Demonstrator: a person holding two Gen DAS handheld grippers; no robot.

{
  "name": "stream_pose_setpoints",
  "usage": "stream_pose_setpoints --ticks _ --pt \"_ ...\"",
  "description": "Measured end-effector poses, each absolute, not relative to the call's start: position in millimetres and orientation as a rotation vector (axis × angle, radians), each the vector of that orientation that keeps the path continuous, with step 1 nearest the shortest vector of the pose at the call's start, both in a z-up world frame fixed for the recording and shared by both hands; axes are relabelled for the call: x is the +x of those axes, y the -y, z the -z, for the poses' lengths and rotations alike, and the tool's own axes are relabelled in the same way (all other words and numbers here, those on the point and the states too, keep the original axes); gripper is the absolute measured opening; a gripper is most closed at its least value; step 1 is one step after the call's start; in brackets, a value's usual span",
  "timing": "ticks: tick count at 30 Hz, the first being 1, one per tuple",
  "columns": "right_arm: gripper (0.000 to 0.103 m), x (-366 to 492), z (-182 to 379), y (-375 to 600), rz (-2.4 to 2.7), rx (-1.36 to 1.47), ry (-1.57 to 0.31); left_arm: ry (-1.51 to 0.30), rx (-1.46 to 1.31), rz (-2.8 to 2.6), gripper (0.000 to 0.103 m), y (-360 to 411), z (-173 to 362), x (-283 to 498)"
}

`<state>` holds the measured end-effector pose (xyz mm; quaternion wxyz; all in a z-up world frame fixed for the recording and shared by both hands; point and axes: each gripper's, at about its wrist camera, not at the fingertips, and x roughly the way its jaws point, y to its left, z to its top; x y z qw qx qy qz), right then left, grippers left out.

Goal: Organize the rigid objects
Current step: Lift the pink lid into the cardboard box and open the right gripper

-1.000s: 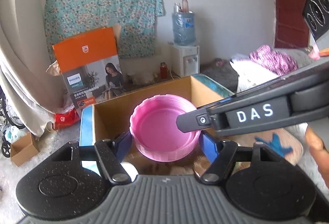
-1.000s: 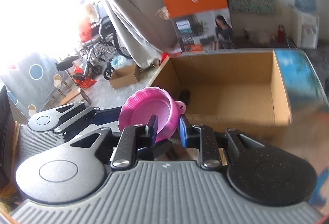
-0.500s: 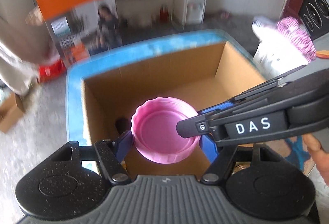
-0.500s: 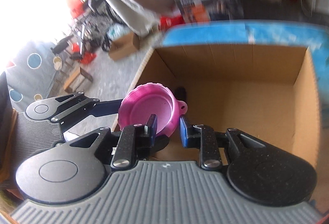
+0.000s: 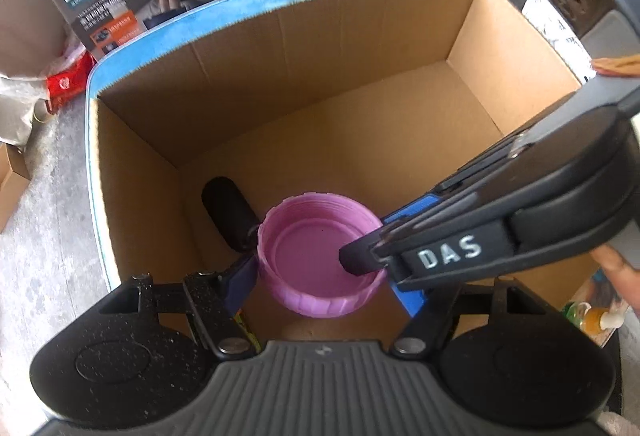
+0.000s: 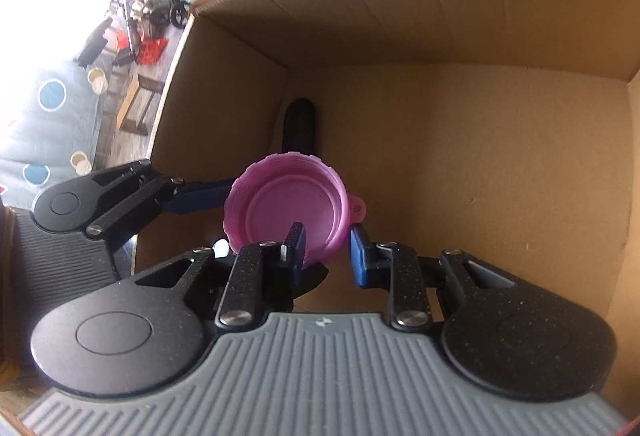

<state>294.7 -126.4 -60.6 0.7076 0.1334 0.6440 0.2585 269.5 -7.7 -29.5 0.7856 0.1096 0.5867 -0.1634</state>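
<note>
We see the pink lid (image 5: 320, 260) held above the open cardboard box (image 5: 320, 84), clamped by the left gripper (image 5: 322, 282) across its sides and by the right gripper (image 6: 327, 250) on its rim. It partly hides a black object (image 5: 228, 212) on the box floor.

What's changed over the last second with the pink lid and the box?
Both grippers carried the pink lid forward and down, inside the cardboard box now. Unchanged: left gripper and right gripper stay clamped on it; the black object hasn't moved.
</note>
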Motion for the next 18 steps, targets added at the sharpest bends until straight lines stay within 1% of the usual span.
stream_pose_setpoints --ticks 5,6,11,12,15,17,18 --pt "0.024 297.4 80.7 118.4 -0.573 0.281 -1.499 -1.324 0.197 0.365 0.078 5.2 33.8 274.3" --pt "0.025 297.2 82.2 117.2 -0.572 0.277 -1.503 -1.322 0.198 0.361 0.080 4.8 33.2 274.4" --pt "0.028 299.6 78.9 109.5 -0.570 0.265 -1.481 -1.293 0.167 0.363 0.080 1.0 24.0 268.6" --pt "0.029 298.2 75.7 110.1 -0.573 0.260 -1.466 -1.284 0.160 0.364 0.080 0.3 20.7 266.1" --pt "0.034 292.9 65.4 119.6 -0.575 0.258 -1.423 -1.252 0.152 0.356 0.086 0.9 11.7 260.1" --pt "0.036 288.6 55.6 123.7 -0.584 0.266 -1.390 -1.224 0.151 0.355 0.086 0.6 3.1 253.7" --pt "0.039 285.3 49.6 126.8 -0.585 0.271 -1.371 -1.213 0.146 0.354 0.086 -0.4 -0.9 250.5"
